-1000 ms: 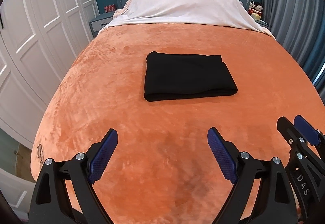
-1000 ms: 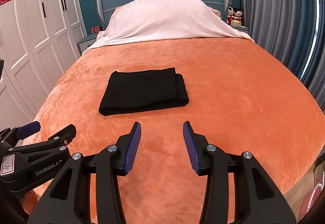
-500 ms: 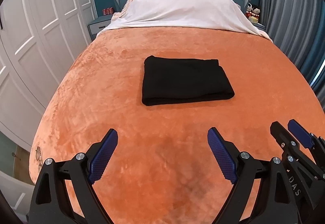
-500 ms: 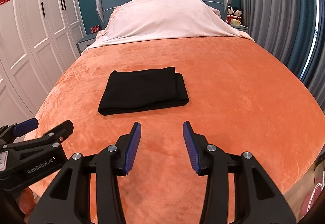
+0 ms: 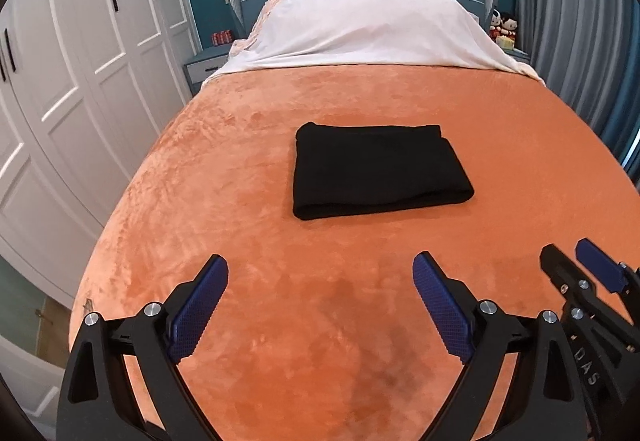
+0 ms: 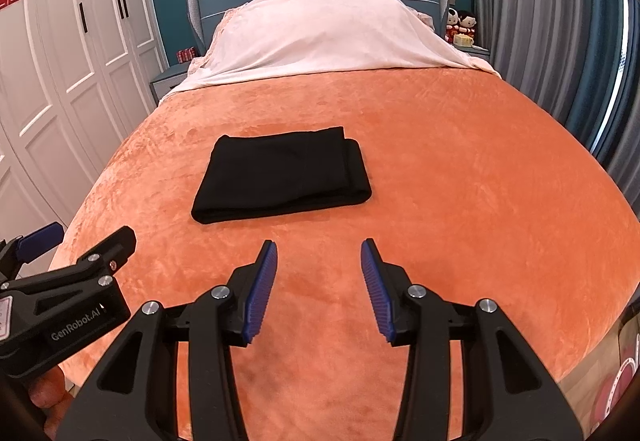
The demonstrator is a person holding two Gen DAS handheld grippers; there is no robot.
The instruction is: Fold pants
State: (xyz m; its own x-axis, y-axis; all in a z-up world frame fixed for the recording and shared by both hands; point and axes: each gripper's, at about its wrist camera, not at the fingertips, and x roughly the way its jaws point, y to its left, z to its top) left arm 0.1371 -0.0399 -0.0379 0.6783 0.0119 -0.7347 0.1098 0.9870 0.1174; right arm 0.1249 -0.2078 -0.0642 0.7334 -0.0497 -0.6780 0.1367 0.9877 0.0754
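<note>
While I hold off: pants [image 5: 378,171] lie folded on the bed [image 5: 248,241], ahead of both tools.
Long axis: across my view.
Left gripper [image 5: 320,297]: fingers wide, empty.
Right gripper [image 6: 319,281]: fingers narrower, empty.
Nearer: cannot tell.

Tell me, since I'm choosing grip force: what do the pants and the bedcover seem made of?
The black pants look like a soft matte knit: no sheen, rounded folded edges. The orange bedcover looks like plush fleece or velvet, judging by its shaded brushed nap.
</note>
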